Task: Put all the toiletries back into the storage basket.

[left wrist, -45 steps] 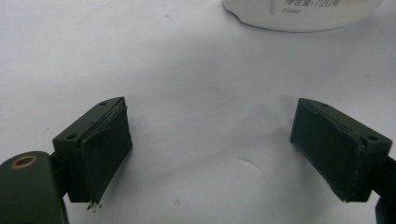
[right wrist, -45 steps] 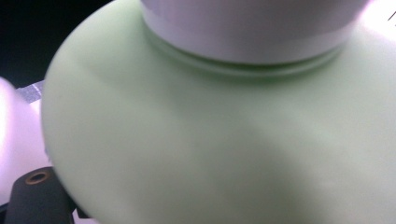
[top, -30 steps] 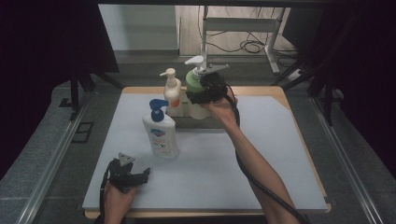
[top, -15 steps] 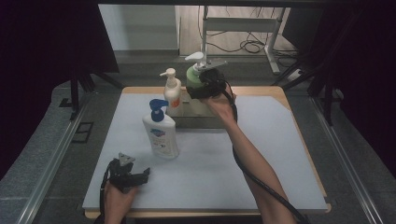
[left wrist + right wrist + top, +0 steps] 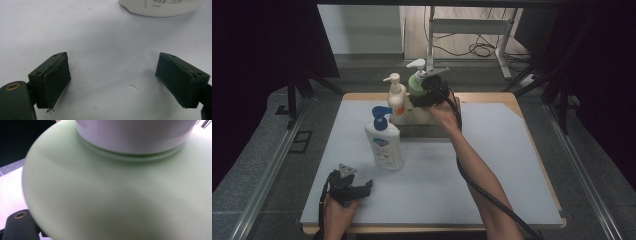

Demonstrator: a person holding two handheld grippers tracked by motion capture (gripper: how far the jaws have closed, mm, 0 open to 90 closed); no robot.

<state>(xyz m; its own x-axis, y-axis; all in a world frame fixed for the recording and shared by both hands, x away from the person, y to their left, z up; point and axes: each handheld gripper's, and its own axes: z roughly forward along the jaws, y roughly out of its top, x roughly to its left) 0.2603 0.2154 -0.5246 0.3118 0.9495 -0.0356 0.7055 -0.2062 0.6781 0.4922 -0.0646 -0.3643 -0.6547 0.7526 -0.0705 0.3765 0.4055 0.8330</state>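
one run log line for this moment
right claw: at green bottle, grip unclear | left claw: open, on mat | blue-pump bottle: standing

On my right gripper view the green bottle (image 5: pixel 112 202) sits so close it's blurred and hides both jaws, so I can't confirm contact. White bottle (image 5: pixel 160 7) is cropped by the top edge on the left gripper view. From above, its label (image 5: pixel 383 145) is too small to read.

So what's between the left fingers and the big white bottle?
Nothing: in the left gripper view, bare white mat runs from the open left gripper to the white bottle.
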